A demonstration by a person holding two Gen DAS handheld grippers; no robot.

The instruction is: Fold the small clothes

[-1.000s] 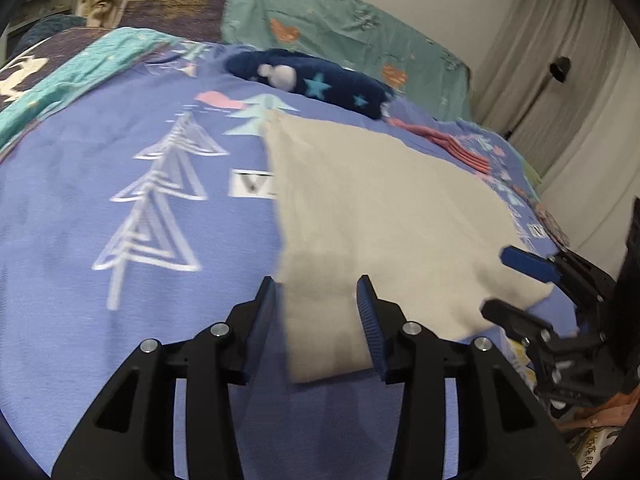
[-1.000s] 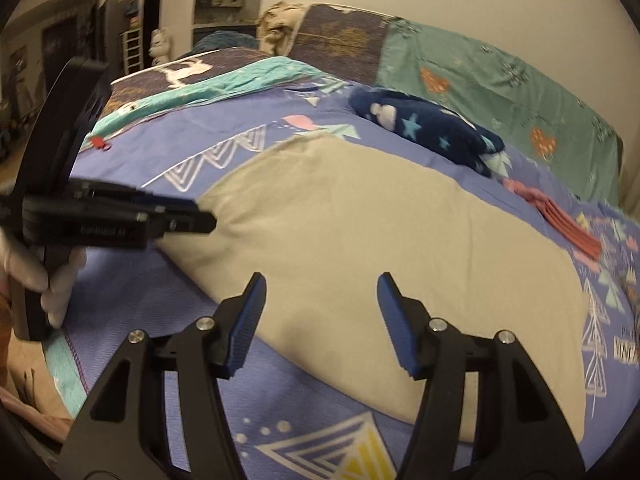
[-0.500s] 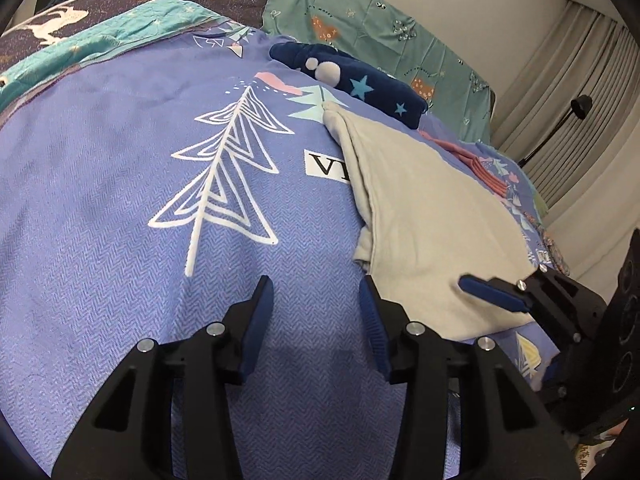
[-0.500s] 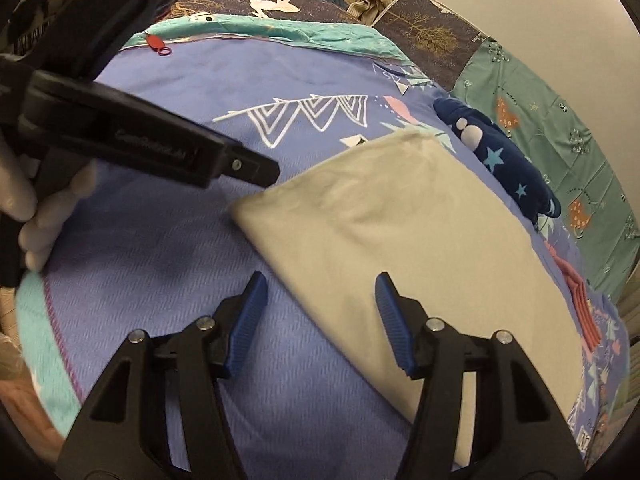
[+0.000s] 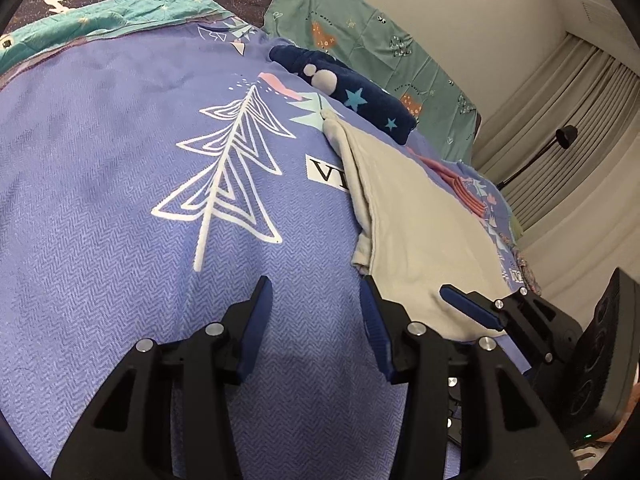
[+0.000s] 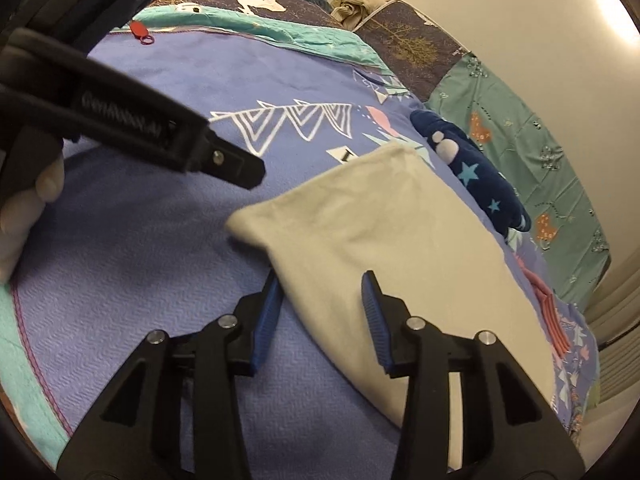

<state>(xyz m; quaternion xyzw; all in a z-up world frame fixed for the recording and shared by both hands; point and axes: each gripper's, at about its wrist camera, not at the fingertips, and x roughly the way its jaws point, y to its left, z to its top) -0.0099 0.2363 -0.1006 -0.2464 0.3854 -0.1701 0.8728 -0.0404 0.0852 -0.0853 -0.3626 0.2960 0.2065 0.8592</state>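
Observation:
A beige folded garment (image 5: 420, 236) lies flat on the purple bedspread (image 5: 120, 208); it also shows in the right wrist view (image 6: 384, 248). My left gripper (image 5: 316, 312) is open and empty, over bare bedspread just left of the garment's near corner. My right gripper (image 6: 322, 308) is open and empty, low over the garment's near edge, its left finger (image 6: 266, 314) at the fabric's border. The right gripper shows at the lower right of the left wrist view (image 5: 476, 312). The left gripper crosses the upper left of the right wrist view (image 6: 240, 168).
A dark blue star-print garment (image 5: 348, 88) lies behind the beige one, also in the right wrist view (image 6: 476, 176). A folded pink striped piece (image 6: 548, 312) lies to the right. Teal pillows (image 5: 372, 40) and curtains (image 5: 560, 152) stand beyond. A red clip (image 6: 140, 30) sits at the bedspread's far edge.
Both grippers have pulled back off the beige garment toward its near edge. The left one now hangs over bare bedspread. The garment lies still and folded.

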